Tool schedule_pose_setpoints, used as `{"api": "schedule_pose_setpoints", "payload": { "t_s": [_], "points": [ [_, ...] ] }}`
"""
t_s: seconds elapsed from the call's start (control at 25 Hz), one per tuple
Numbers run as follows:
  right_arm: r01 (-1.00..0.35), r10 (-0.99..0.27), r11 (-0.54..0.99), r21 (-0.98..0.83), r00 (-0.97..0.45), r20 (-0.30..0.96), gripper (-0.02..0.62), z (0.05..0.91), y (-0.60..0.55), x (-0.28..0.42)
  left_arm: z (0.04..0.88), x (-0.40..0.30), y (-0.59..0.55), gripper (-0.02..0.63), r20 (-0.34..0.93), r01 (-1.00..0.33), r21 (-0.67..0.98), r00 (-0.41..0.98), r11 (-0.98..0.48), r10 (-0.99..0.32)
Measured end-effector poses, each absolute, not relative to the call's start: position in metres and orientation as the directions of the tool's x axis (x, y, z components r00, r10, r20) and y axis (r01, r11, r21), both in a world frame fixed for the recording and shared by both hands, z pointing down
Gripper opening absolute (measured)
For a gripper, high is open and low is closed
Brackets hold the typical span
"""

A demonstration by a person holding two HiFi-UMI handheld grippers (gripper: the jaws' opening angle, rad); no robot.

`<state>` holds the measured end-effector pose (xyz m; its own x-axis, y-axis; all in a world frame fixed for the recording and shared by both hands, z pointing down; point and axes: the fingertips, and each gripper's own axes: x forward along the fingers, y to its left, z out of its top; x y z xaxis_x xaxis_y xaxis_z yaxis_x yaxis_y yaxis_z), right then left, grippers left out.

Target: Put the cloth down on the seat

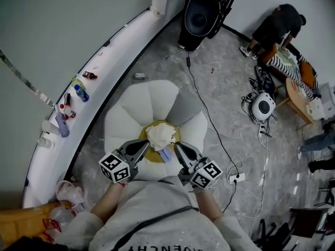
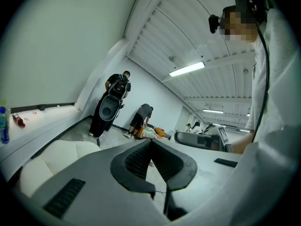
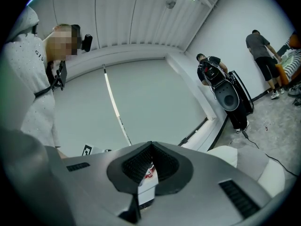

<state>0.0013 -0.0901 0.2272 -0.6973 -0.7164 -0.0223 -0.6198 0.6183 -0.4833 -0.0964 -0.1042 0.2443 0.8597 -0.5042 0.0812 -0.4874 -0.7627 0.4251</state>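
Note:
A crumpled cream cloth (image 1: 159,135) with a bluish piece at its near edge lies on the yellow middle of the white petal-shaped seat (image 1: 131,114). My left gripper (image 1: 146,143) and right gripper (image 1: 177,146) hover just in front of it, tips close to its two sides, apart from it. The left gripper (image 2: 151,143) is shut with nothing between its pads. The right gripper (image 3: 151,148) is shut too. A white scrap with red print shows through the gap behind the right gripper's tips; what it is I cannot tell. A white petal of the seat (image 3: 244,161) shows to the right.
A curved white ledge (image 1: 104,77) with bottles (image 1: 80,92) runs along the left. A black speaker (image 1: 201,14) stands behind the seat. Cables (image 1: 209,114) and a power strip (image 1: 235,178) lie on the floor at right. A person (image 1: 277,25) bends over far right.

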Motion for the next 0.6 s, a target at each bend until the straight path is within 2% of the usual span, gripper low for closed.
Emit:
{"api": "schedule_pose_setpoints", "payload": {
  "t_s": [0.6],
  "points": [
    [-0.607, -0.679, 0.634, -0.480, -0.734, 0.031, 0.018, 0.243, -0.083, -0.011, 0.253, -0.105, -0.109, 0.014, 0.087, -0.496, 0.485, 0.846, -0.720, -0.525]
  ]
}}
